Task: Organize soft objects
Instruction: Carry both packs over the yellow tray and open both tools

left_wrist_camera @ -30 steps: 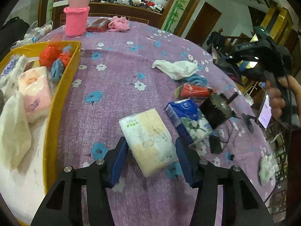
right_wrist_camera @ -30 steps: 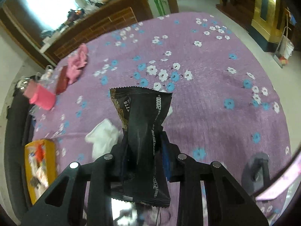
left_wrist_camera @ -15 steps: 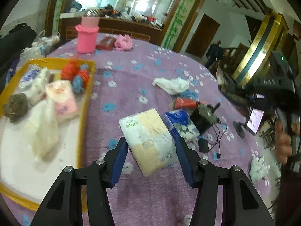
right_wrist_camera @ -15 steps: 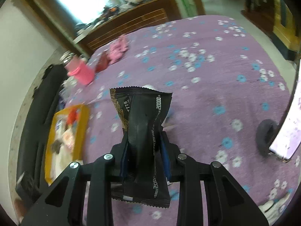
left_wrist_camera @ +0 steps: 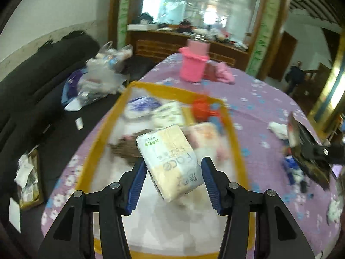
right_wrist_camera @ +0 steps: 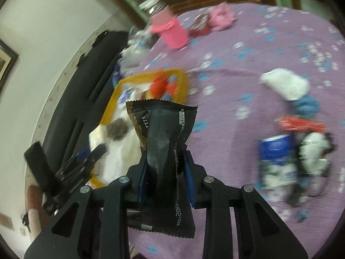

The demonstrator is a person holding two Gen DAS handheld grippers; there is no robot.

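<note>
My left gripper (left_wrist_camera: 172,179) is shut on a yellow-and-white tissue pack (left_wrist_camera: 170,161) and holds it in the air above the yellow-rimmed tray (left_wrist_camera: 234,133). The tray holds several soft items: tissue packs, red and blue yarn balls (left_wrist_camera: 201,109), a brown fuzzy lump. My right gripper (right_wrist_camera: 165,168) is shut on a black foil packet (right_wrist_camera: 163,142), held above the purple cloth to the right of the tray (right_wrist_camera: 112,103). The right gripper and its packet show at the right edge of the left wrist view (left_wrist_camera: 310,151). The left gripper shows at lower left of the right wrist view (right_wrist_camera: 71,172).
On the purple flowered tablecloth (right_wrist_camera: 248,49) lie a white cloth (right_wrist_camera: 284,84), a blue cloth (right_wrist_camera: 306,105), a red packet (right_wrist_camera: 301,125), a blue tissue pack (right_wrist_camera: 276,149) and tangled cables. A pink knitted cup (left_wrist_camera: 194,64) and pink cloth (left_wrist_camera: 224,75) stand at the far edge. A black sofa (left_wrist_camera: 32,82) is left of the table.
My left gripper has swung left with the tissue pack, from over the cloth to over the tray. My right gripper has turned left with the black packet, so the tray is now ahead.
</note>
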